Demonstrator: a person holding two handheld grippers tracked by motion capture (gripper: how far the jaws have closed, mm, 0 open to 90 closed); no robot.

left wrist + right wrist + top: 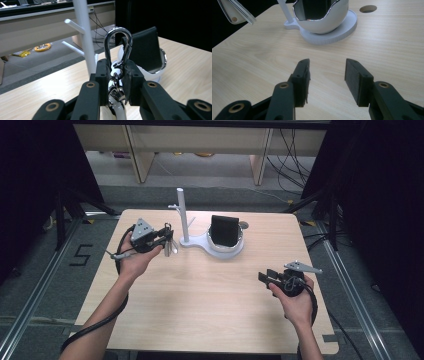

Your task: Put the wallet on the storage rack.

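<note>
The left tongs [116, 82] are clamped on a chrome snap hook [117, 50], held up beside the white peg stand [183, 217]; hanging it on a peg looks still undone. The right tongs [327, 82] gape wide and empty above the desk [210, 300], near the white bowl [322, 18].

From above the near edge we look down over the whole table [210, 320]. Our two gripper views sit low and close, both facing the white stand [83, 37] and its bowl [322, 22].
</note>
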